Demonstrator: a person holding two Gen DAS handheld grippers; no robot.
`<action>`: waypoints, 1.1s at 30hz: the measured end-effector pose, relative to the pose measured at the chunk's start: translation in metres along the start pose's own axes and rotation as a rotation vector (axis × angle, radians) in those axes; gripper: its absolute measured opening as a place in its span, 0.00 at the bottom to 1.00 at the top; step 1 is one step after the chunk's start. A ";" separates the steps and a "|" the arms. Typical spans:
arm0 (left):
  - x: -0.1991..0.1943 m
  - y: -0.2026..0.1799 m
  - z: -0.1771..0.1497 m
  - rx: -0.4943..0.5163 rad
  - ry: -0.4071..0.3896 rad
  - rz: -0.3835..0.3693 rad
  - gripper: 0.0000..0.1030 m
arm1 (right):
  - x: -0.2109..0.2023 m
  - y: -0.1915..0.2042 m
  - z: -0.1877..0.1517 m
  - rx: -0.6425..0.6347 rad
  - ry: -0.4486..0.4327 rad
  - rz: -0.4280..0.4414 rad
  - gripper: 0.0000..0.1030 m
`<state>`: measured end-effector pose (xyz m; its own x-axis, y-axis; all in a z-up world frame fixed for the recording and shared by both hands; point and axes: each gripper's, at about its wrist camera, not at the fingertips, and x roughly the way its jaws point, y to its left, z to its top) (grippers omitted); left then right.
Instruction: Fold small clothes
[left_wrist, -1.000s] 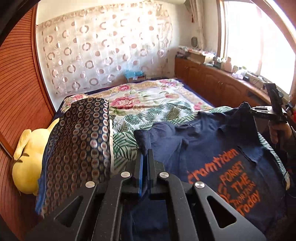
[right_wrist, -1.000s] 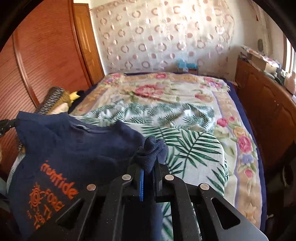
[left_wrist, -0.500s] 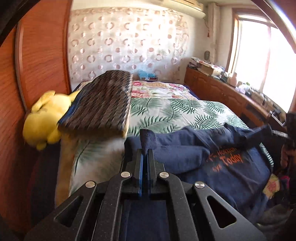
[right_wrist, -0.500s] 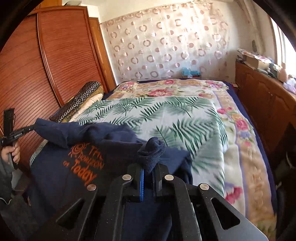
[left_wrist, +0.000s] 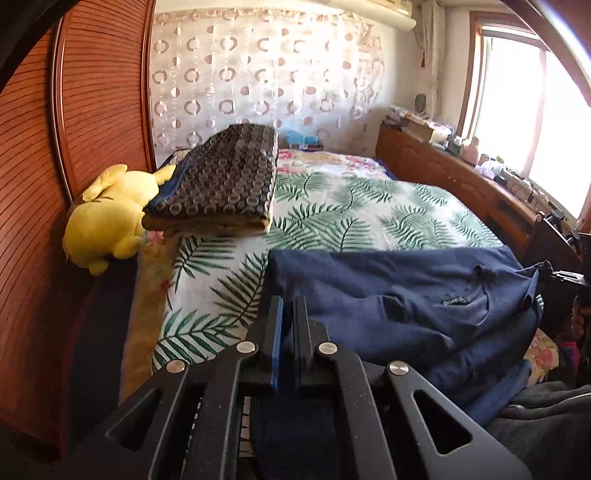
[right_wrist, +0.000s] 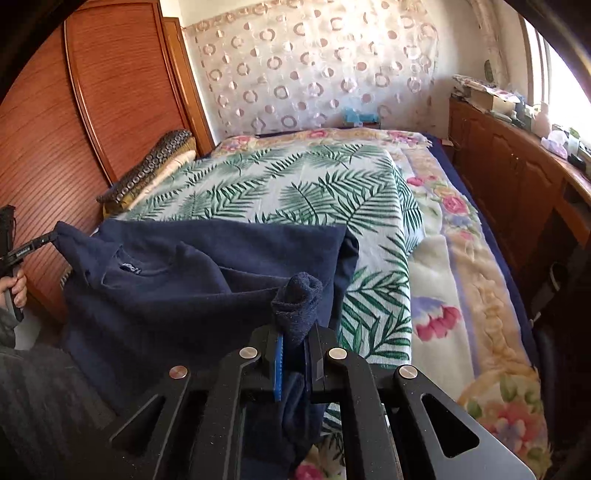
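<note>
The blue shirt (right_wrist: 207, 273) is lying on the bed (right_wrist: 295, 192) at 9 o'clock. The right gripper (right_wrist: 293, 343) and left gripper (left_wrist: 287, 317) are each pinching a corner.

Bright daylight from window (left_wrist: 532, 122), blown-out glare there; strong fisheye bending, dark vignette corners; slight softness.

Right gripper (right_wrist: 293, 345) pinches a bunched corner of the navy T-shirt (right_wrist: 177, 280). Shirt lies across the near edge of the palm-leaf sheet (right_wrist: 295, 192), collar facing up. Left gripper (right_wrist: 44, 239) grips the far corner, at left edge of view, beside the wardrobe (right_wrist: 74, 129)
</note>
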<state>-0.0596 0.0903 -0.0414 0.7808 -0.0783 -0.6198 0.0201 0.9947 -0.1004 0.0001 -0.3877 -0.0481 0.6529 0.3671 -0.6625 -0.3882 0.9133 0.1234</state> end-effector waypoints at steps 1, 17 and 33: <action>0.002 0.002 0.000 -0.007 0.002 -0.006 0.04 | 0.002 0.000 0.002 -0.001 0.006 -0.010 0.06; 0.041 -0.012 0.051 0.075 -0.032 -0.006 0.77 | -0.026 0.003 0.033 -0.048 -0.078 -0.112 0.44; 0.112 -0.005 0.074 0.117 0.073 0.042 0.77 | 0.053 0.006 0.070 -0.074 -0.013 -0.096 0.44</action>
<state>0.0740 0.0819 -0.0523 0.7352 -0.0372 -0.6768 0.0644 0.9978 0.0151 0.0776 -0.3505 -0.0308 0.6978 0.2816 -0.6586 -0.3705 0.9288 0.0045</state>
